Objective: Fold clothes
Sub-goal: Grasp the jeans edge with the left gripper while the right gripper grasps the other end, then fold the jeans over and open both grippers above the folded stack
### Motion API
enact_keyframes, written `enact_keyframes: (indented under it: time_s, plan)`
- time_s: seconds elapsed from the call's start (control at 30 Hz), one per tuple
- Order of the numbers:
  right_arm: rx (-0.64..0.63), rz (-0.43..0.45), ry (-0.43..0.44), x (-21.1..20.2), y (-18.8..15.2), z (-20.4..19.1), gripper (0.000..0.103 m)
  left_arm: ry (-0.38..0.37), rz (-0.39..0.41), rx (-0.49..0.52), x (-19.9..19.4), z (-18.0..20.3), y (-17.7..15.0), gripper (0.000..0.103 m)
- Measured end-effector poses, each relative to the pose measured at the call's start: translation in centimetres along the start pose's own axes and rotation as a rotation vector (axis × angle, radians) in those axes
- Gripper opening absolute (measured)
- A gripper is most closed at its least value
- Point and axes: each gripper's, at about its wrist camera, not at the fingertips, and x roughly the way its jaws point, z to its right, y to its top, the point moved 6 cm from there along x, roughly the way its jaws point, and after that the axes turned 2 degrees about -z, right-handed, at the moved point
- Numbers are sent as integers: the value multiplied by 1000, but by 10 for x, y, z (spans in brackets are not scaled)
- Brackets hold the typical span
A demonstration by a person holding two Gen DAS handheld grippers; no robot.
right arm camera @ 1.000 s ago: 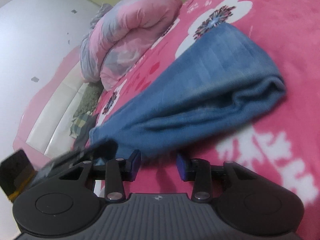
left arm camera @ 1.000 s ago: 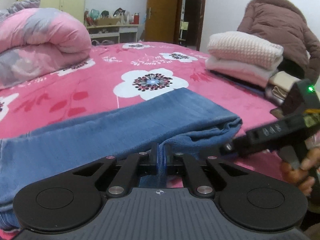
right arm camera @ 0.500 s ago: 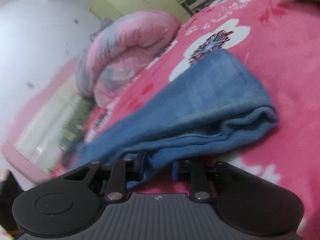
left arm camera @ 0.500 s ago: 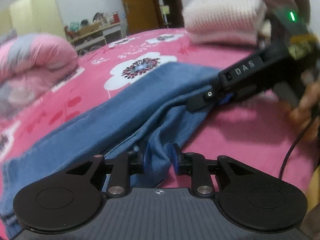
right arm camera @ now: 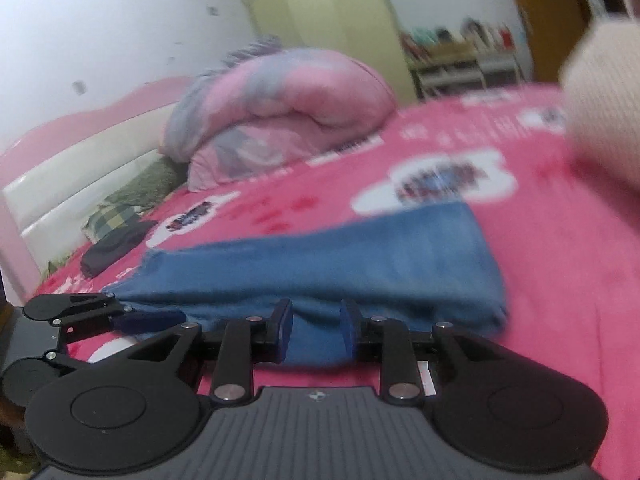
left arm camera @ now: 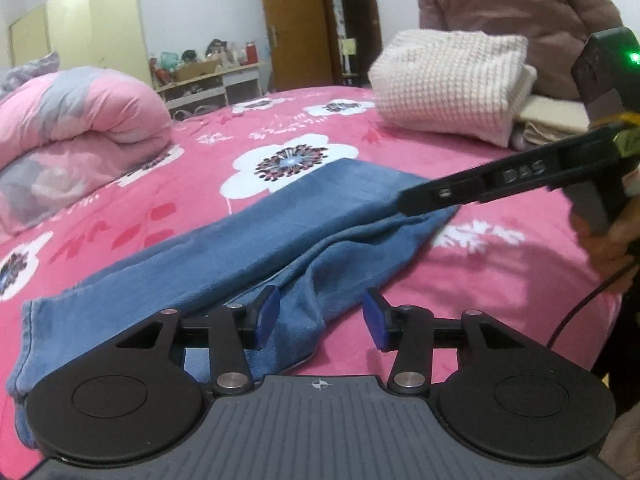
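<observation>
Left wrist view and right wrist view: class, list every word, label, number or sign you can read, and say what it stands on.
"DAS": on the side of the right gripper, seen in the left wrist view; blurred, so the reading is unsure.
A small crosshair mark, no letters: on the left gripper body.
Shelf items by the door: too small to read.
Right wrist view: blurred, nothing readable.

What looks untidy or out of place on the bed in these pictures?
The blue garment is folded unevenly: its near edge slumps in loose wrinkles off the long fold, and the layers do not line up. The folded sweaters behind it are stacked neatly. Nothing looks spilled or damaged.
</observation>
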Motion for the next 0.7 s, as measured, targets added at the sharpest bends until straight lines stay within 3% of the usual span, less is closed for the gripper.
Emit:
enact_keyframes:
  time_s: [0.13, 0.23, 0.47, 0.6, 0.7]
  plan:
    - [-114, -14, 22, 26, 1, -26, 28, 11, -18, -28, 3, -2, -4, 46]
    - [-199, -127, -86, 57, -22, -23, 27, 10, -25, -62, 1, -6, -6, 46]
    - [-186, -111, -92, 47, -40, -7, 26, 3, 36, -202, -15, -30, 10, 46]
    - [-212, -109, -112, 47, -40, -11, 26, 86, 56, -282, -6, -50, 21, 49]
    - [-209, -114, -116, 43, -41, -10, 26, 178, 21, -302, 10, -64, 20, 50]
